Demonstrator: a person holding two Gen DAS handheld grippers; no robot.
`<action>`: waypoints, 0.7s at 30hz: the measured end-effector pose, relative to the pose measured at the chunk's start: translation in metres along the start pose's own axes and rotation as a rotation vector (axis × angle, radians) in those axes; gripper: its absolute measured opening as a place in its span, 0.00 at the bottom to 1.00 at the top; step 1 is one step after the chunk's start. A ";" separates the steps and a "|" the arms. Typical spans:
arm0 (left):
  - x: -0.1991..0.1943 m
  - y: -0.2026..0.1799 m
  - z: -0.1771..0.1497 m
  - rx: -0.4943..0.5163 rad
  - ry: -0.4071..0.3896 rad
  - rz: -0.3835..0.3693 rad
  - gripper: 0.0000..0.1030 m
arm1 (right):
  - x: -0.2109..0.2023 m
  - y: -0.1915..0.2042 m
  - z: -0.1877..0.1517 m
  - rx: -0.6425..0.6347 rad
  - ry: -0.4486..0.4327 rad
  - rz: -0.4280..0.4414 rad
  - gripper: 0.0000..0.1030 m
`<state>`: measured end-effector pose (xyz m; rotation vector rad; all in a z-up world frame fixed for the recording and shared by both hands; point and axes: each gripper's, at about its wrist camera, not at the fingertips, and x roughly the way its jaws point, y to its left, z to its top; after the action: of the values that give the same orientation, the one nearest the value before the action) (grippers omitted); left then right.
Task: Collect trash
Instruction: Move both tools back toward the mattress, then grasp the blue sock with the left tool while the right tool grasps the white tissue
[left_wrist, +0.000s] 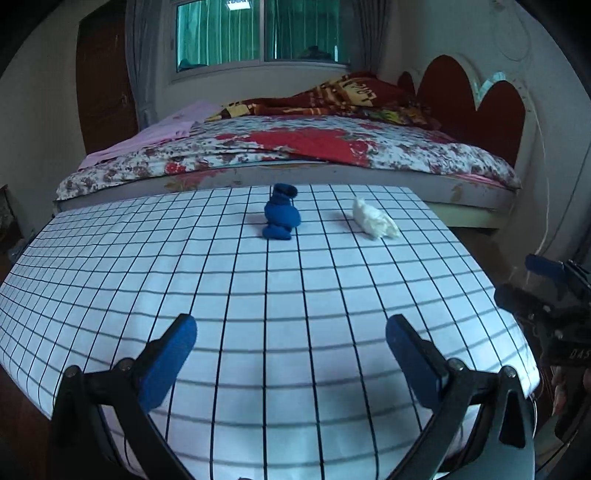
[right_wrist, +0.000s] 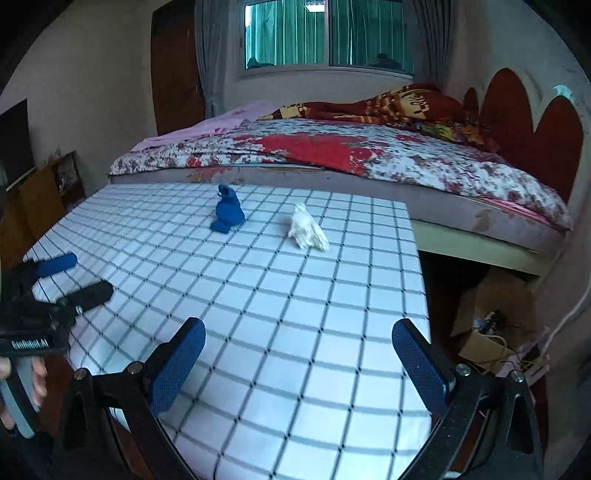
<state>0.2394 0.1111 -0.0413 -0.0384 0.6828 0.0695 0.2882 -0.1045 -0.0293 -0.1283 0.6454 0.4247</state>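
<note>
Left gripper (left_wrist: 291, 360) spread wide, empty, hovering over near edge of checked table (left_wrist: 258, 302). Right gripper (right_wrist: 299, 363) same: wide apart, nothing held, above table's near right part. Crumpled white tissue (right_wrist: 308, 232) lying far side of table, just right of blue balled sock (right_wrist: 227, 215), apart. Bed (right_wrist: 369, 155) behind.

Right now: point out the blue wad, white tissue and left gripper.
blue wad (left_wrist: 281, 214): left wrist view, its rounded middle.
white tissue (right_wrist: 306, 228): right wrist view, centre of crumple.
left gripper (left_wrist: 291, 339): left wrist view, midway between fingertips.
</note>
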 end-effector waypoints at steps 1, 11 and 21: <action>0.003 0.001 0.002 0.000 0.002 0.001 1.00 | 0.007 0.000 0.005 0.000 0.005 0.007 0.99; 0.082 0.013 0.034 -0.005 0.054 0.026 0.99 | 0.098 -0.002 0.046 -0.048 0.054 0.041 0.94; 0.177 0.022 0.070 -0.045 0.116 0.008 0.99 | 0.197 -0.019 0.078 -0.062 0.140 0.038 0.84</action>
<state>0.4188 0.1459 -0.0986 -0.0835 0.7970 0.0904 0.4805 -0.0346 -0.0870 -0.2065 0.7734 0.4755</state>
